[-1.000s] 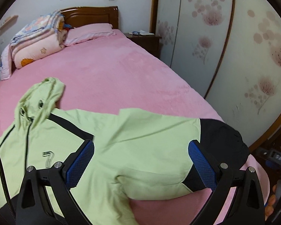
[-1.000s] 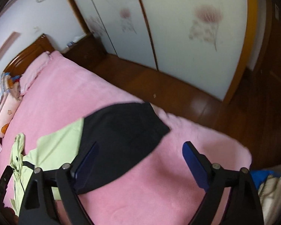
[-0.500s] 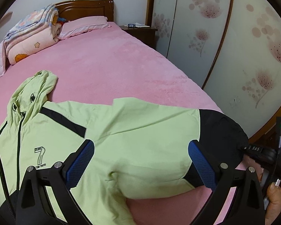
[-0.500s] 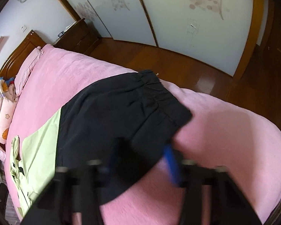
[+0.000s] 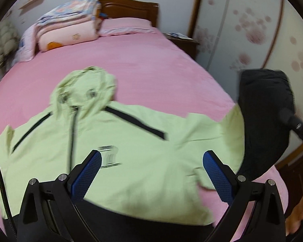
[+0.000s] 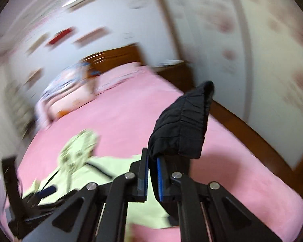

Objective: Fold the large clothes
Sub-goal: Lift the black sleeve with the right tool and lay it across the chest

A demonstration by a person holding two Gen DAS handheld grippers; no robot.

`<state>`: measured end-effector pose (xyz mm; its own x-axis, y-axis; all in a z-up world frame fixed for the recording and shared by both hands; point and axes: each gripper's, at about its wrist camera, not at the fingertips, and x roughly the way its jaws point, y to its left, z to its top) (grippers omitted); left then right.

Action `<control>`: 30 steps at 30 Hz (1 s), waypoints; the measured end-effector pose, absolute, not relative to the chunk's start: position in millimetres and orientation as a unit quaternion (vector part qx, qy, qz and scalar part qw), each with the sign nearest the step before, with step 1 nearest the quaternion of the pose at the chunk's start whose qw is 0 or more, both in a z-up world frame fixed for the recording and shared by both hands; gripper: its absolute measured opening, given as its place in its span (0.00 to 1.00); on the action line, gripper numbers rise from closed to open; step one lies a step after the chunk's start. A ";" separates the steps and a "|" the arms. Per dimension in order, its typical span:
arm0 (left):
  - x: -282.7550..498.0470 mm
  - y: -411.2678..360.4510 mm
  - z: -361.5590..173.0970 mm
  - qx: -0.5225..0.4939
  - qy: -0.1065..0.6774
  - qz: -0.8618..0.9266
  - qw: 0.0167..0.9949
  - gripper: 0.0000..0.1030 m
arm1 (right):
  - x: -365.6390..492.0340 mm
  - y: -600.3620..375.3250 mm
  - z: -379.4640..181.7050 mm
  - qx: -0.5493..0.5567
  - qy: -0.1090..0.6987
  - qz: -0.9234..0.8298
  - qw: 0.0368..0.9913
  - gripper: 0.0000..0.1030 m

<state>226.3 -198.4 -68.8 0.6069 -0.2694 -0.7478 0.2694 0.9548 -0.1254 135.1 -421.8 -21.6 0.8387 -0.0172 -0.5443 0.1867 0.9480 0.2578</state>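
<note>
1. Hooded jacket [image 5: 131, 161], pale green with black trim, is lying front-up across the lower half of the left wrist frame, spreading over the pink bed [image 5: 151, 60]; its hood [image 5: 84, 88] is sitting left of centre, pointing toward the top of the frame.
2. At the upper left of that view a folded floral quilt [image 5: 68, 24] is resting at the head of the bed, with a pink pillow [image 5: 127, 25] just to its right against the wooden headboard [image 5: 131, 6].
3. Along the bottom edge the left gripper [image 5: 151, 173] is hanging over the jacket's chest with its blue pads [image 5: 86, 173] standing wide apart and nothing between them.
4. At the right of the frame the jacket's black sleeve cuff [image 5: 266, 104] is rising clear of the bed, standing up in front of the flowered wardrobe doors [image 5: 252, 30].
5. In the right wrist view, which is heavily blurred, the hood [image 6: 78, 149] and green body [image 6: 119, 167] are showing at the lower left, lying on the pink bed [image 6: 242, 171].
6. At the bottom centre the right gripper [image 6: 152, 173] is clamping its jaws tight on the black sleeve cuff [image 6: 181, 125], whose gathered edge is sticking up above the pads toward the middle of the frame.
7. Wardrobe doors [image 6: 262, 60] are filling the right side of that view, with the wooden floor [image 6: 252, 133] curving below them.
</note>
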 end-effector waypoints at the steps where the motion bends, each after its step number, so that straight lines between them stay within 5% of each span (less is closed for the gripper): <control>1: 227.6 -182.4 -69.7 -0.002 0.418 -0.140 0.898 0.97 | 145.1 -392.1 -24.2 0.127 0.288 -0.030 0.949 0.07; 9: 248.4 -85.9 -124.8 -0.040 0.480 -0.100 0.871 0.97 | 197.4 -264.7 -140.4 0.016 0.409 0.030 0.912 0.12; 13: 250.5 -82.1 -154.5 -0.056 0.511 -0.138 0.847 0.97 | 201.7 -241.1 -194.3 -0.003 0.477 0.043 0.878 0.27; 19: 251.5 -102.6 -178.5 -0.095 0.530 -0.208 0.816 0.97 | 182.4 -258.5 -175.0 0.029 0.470 0.055 0.880 0.53; 30: 272.9 -126.7 -216.6 -0.170 0.566 -0.241 0.770 0.85 | 142.7 -298.4 -144.0 0.091 0.430 0.041 0.897 0.53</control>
<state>272.9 -126.7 -216.6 0.2441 -0.5638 -0.7890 0.1788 0.8258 -0.5348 142.7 -298.4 -144.0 0.6266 0.1513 -0.7645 0.0053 0.9801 0.1983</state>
